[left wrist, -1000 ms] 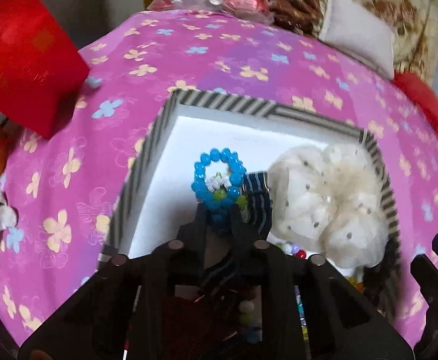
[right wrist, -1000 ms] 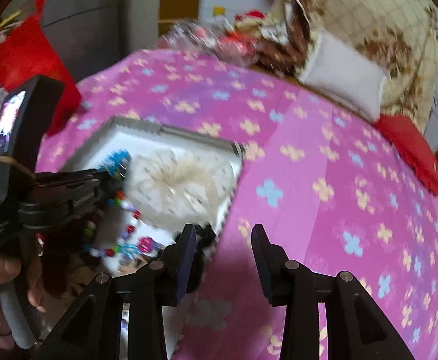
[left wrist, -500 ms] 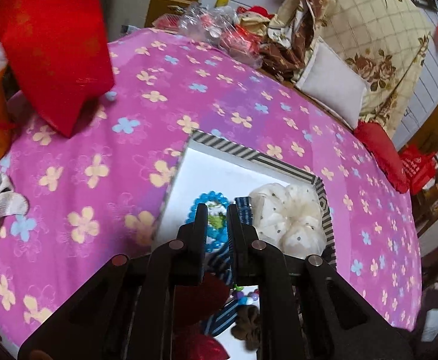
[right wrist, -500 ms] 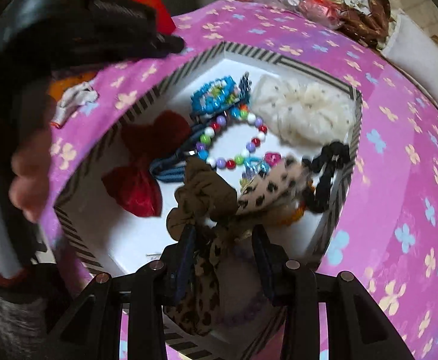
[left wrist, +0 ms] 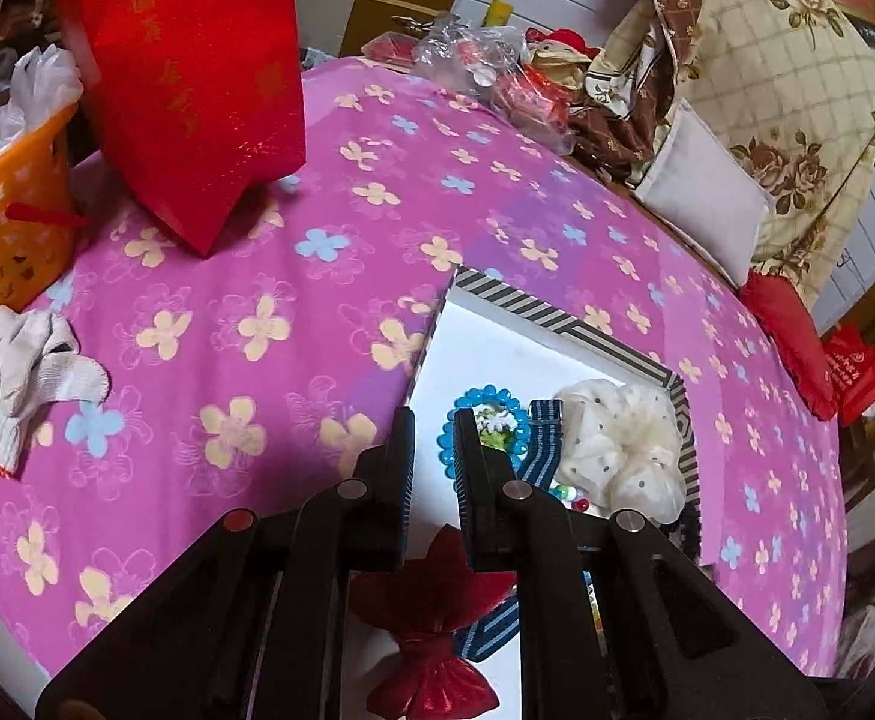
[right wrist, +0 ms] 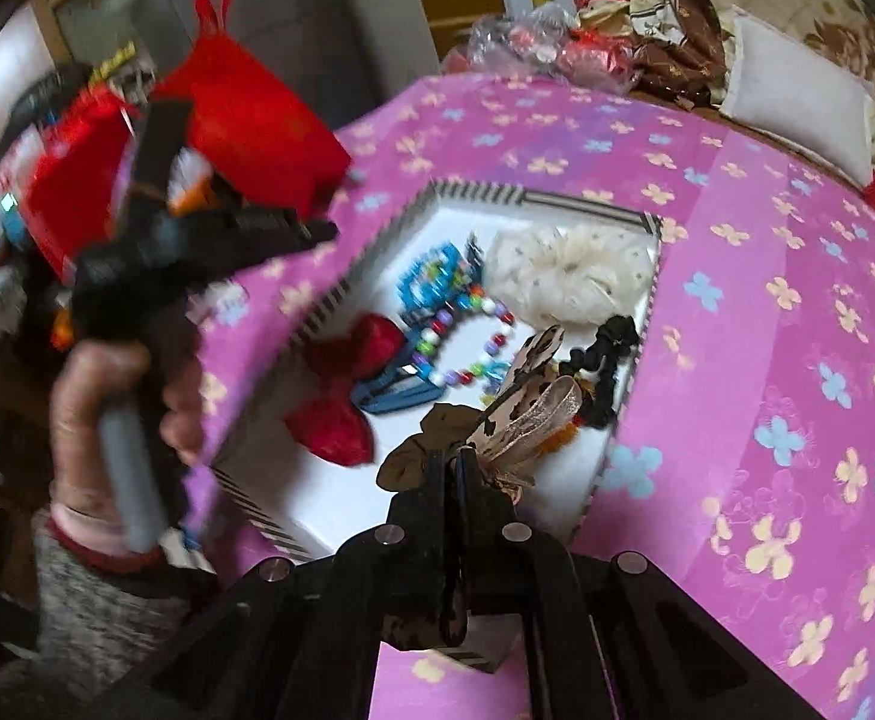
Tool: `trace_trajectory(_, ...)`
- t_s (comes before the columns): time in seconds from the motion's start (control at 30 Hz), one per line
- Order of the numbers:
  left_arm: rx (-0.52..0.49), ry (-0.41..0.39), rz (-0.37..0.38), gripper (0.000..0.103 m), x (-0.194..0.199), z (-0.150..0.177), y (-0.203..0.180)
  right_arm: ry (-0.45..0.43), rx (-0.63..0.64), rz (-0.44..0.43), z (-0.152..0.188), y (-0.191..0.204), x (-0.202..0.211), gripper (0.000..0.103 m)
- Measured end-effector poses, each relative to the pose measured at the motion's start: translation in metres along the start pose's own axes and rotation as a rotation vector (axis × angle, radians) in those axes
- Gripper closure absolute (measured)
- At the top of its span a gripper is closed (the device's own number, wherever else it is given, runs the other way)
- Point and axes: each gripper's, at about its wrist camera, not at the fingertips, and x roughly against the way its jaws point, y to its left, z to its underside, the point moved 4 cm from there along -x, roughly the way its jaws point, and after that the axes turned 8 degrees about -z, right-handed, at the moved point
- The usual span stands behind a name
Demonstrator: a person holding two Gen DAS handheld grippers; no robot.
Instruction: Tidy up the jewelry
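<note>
Striped-rim box (right wrist: 479, 195) w/ white floor sits on the pink floral tablecloth (left wrist: 257, 312) & holds the hair/jewelry bits. Inside, far end: blue bead bracelet (left wrist: 485, 420) beside a cream dotted scrunchie (left wrist: 623, 450), the two nearly touching w/ a blue striped clip (left wrist: 536, 450) between them. Right wrist view shows more: multicolour bead bracelet (right wrist: 467, 342) mid-box, just in front of the blue one; red bow (right wrist: 341, 396) by the left wall; black scrunchie (right wrist: 602, 360) against the right wall, under the cream one; something orange beneath the bow the tongs hold, can't tell what.

Right gripper (right wrist: 451, 468) has its tongs clamped tight on a brown/leopard-print bow (right wrist: 497, 420), pinching it at the knot; bow hangs over the near part of the box, lifted or resting on the floor can't tell.

Left gripper (left wrist: 434, 456) is over the box's near-left side, fingers slightly apart, narrow gap, nothing between them; red bow shows below them. In the right view the person's left hand (right wrist: 119, 372) grips its handle, left of the box, blurred.

Outside the box: red gift bag (left wrist: 185, 78) standing far-left on the cloth, orange basket (left wrist: 5, 222) at table edge, white glove (left wrist: 23, 372) lying on the cloth near it, well apart from the box
</note>
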Motion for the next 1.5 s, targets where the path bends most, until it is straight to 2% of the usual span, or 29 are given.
trace_trajectory(0.17,0.002,-0.002,-0.019,0.093,0.001,0.001,0.002,0.004,-0.066,-0.128,-0.006,0.011,-0.015,0.100)
trace_trajectory(0.27,-0.002,-0.004,-0.039,0.093,0.001,0.001,0.003,0.053,-0.060,-0.090,0.004,0.008,-0.039,0.100)
trace_trajectory(0.37,-0.007,-0.010,-0.069,0.093,0.000,0.001,0.005,0.139,-0.005,0.017,0.019,0.002,-0.064,0.100)
trace_trajectory(0.47,0.001,-0.018,-0.085,0.093,0.002,0.000,0.008,0.144,0.013,0.017,0.018,0.001,-0.059,0.098)
trace_trajectory(0.63,0.042,-0.030,-0.083,0.092,0.007,-0.002,0.016,0.074,0.046,0.073,-0.011,-0.002,-0.045,0.096)
trace_trajectory(0.77,0.071,-0.051,-0.080,0.092,0.013,-0.004,0.022,0.065,0.064,0.111,-0.050,-0.004,-0.065,0.096)
trace_trajectory(0.93,0.121,-0.056,-0.088,0.092,0.014,-0.007,0.033,0.158,0.032,0.031,-0.086,0.000,-0.112,0.096)
trace_trajectory(1.13,0.136,-0.052,-0.099,0.092,0.012,-0.008,0.040,0.232,0.004,0.071,-0.106,-0.007,-0.166,0.096)
trace_trajectory(1.4,0.134,-0.045,-0.110,0.092,0.006,-0.009,0.044,0.220,-0.012,0.121,-0.140,-0.018,-0.197,0.096)
trace_trajectory(1.5,0.131,-0.039,-0.112,0.092,0.004,-0.009,0.044,0.184,-0.034,0.085,-0.146,-0.019,-0.185,0.093)
